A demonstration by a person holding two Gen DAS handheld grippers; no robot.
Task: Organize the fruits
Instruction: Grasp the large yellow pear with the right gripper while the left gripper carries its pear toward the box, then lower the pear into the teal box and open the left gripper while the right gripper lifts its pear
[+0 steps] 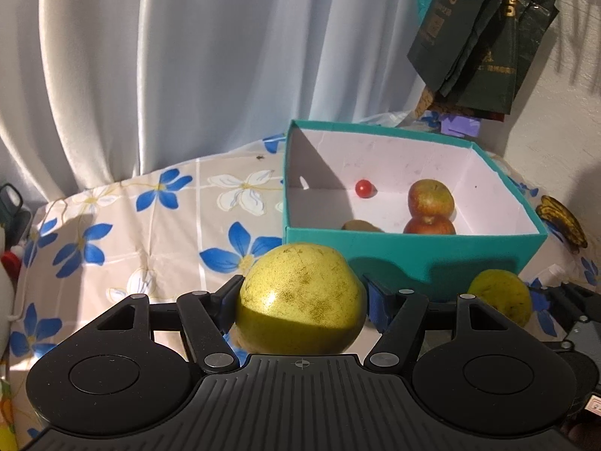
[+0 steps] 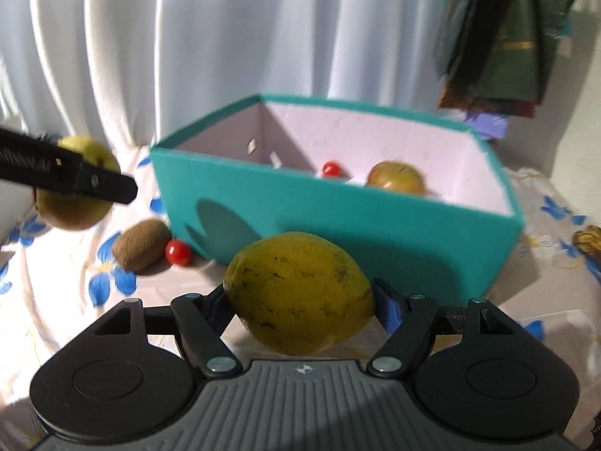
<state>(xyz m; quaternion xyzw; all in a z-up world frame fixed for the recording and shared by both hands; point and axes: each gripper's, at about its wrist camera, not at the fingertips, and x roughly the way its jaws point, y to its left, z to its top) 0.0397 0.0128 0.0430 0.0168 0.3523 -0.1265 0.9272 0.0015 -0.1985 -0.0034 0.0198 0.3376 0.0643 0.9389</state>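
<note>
Teal box (image 2: 338, 225) behind kiwi (image 2: 141, 250), tomato (image 2: 177, 252)

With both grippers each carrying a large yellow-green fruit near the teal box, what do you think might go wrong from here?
1. The left gripper holds its round fruit only at the sides; it might roll out.
2. The right gripper grips its fruit the same way, so lifting over the teal box wall could knock it loose.
3. Dropped in, either could bruise the apples or crush the cherry tomato.
</note>
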